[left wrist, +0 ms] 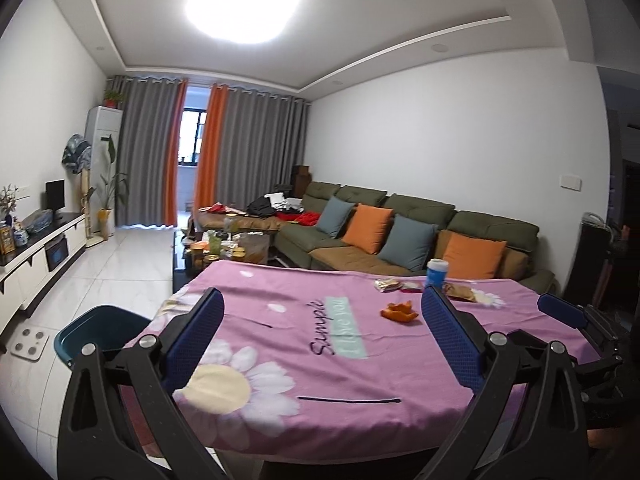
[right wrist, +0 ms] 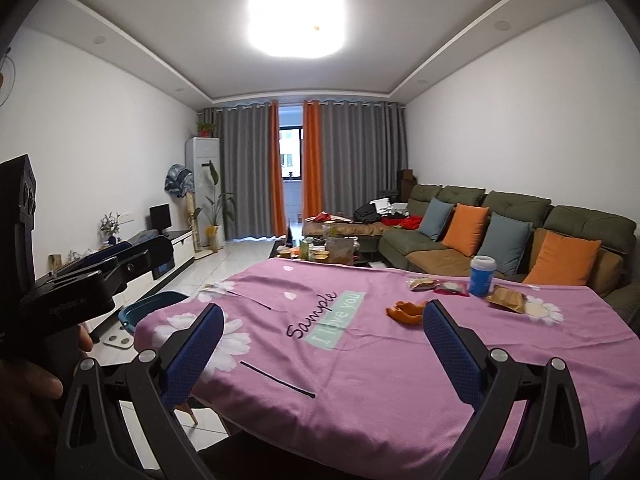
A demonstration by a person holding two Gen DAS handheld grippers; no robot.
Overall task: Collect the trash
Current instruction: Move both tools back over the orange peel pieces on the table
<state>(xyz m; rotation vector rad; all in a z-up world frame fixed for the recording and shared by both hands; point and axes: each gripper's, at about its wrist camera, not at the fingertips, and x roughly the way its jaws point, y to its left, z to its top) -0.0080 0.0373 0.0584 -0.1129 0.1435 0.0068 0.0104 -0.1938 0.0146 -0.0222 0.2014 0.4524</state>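
Hovering over the pink tablecloth (left wrist: 340,360), both grippers' fingers (left wrist: 452,340) (right wrist: 452,348) gape empty, orange peel (right wrist: 405,310) ahead.

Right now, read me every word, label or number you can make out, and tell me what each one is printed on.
"Sample", black script on the pink tablecloth.
"I love you", white letters on the mint panel of that tablecloth.
Blue cup: any label is too small to read.
Snack wrappers and brown packet: print is blurred.
Raised lettering on the left gripper's black body: too faint to read.
No other text is legible.
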